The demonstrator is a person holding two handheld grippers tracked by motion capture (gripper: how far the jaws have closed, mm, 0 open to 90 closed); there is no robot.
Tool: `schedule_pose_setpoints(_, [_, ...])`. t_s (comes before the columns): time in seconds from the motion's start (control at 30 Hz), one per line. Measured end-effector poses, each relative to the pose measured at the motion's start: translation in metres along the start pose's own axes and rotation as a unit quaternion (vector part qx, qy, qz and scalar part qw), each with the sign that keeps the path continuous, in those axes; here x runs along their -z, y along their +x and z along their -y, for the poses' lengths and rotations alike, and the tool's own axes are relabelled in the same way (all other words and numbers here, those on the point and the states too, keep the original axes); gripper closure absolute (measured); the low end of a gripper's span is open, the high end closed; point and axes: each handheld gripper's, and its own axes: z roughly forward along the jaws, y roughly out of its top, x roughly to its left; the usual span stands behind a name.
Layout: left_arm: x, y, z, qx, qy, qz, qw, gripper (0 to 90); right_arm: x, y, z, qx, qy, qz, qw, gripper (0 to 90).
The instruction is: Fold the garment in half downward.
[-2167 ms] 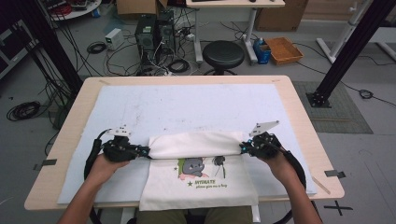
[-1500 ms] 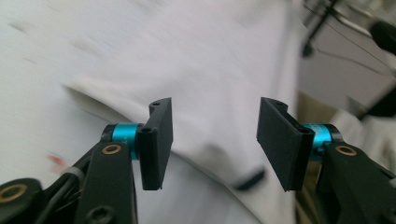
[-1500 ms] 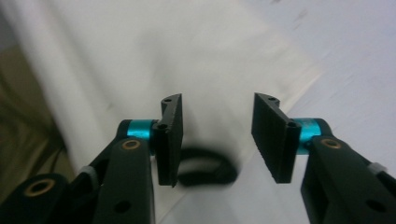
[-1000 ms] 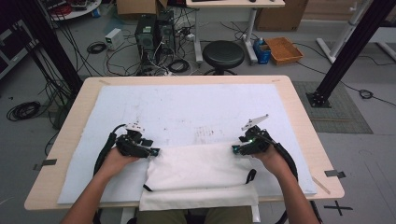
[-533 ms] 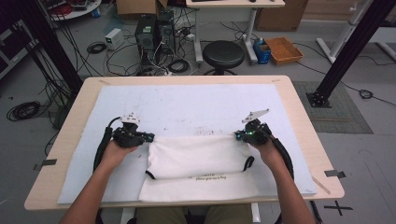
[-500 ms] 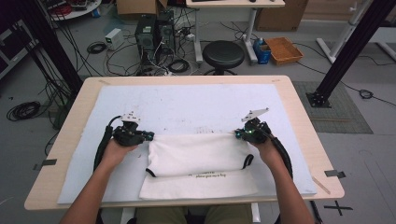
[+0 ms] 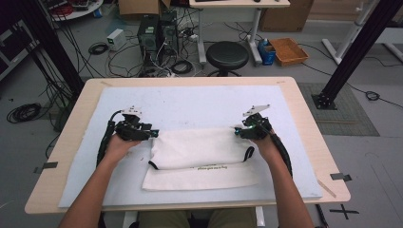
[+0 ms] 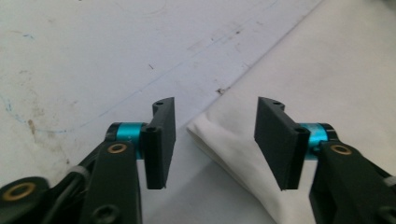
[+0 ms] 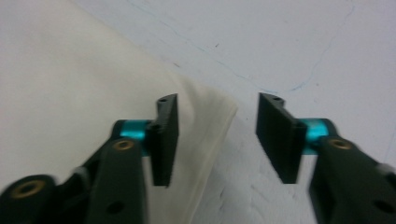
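Tote bag folded once, both tools let go.
High view: white tote bag [image 7: 202, 156] lies folded on the counter [image 7: 304, 102], lower layer peeking out; more folds likely left. Left gripper view: left tool [image 8: 212, 135] has just opened, bag corner between the jaws, untouched. Right gripper view: right tool [image 9: 217, 135] likewise, just opened, grips nothing.

Wooden table [image 7: 309, 123] under a white mat [image 7: 190, 102] — scuffed. On the floor beyond: black round stool [image 7: 228, 54], computer towers [image 7: 154, 31], tangled cables [image 7: 95, 47], an orange tray [image 7: 287, 50] — black frame posts [image 7: 354, 50] at right.
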Motion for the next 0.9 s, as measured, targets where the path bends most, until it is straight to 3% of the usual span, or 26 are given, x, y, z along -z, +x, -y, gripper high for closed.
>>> schedule_pose_setpoints(0.07, [0.009, -0.004, 0.005, 0.003, -0.003, 0.005, 1.0, 43.4, 0.011, 0.0, 0.005, -0.012, -0.012, -0.01, 0.9998, 39.8])
schedule_pose_setpoints(0.2, [0.025, -0.016, 0.021, 0.007, -0.005, 0.017, 0.9998, 42.8, 0.034, 0.007, 0.02, -0.014, -0.013, -0.027, 0.9994, 37.5])
schedule_pose_setpoints(0.37, [0.029, -0.035, 0.044, 0.019, 0.016, 0.036, 0.999, 46.8, 0.049, 0.024, 0.041, 0.001, 0.031, -0.062, 0.9976, 51.6])
schedule_pose_setpoints(0.57, [0.025, -0.048, 0.057, 0.011, 0.021, 0.05, 0.9985, 56.3, 0.044, 0.034, 0.05, 0.015, 0.06, -0.06, 0.9963, 56.5])
schedule_pose_setpoints(0.73, [0.021, -0.049, 0.058, 0.014, 0.033, 0.055, 0.9978, 62.2, 0.042, 0.037, 0.049, 0.035, 0.06, -0.067, 0.9953, 77.4])
schedule_pose_setpoints(0.9, [0.021, -0.051, 0.06, 0.004, 0.027, 0.051, 0.9983, 82.6, 0.041, 0.04, 0.051, 0.043, 0.054, -0.066, 0.9954, 80.4])
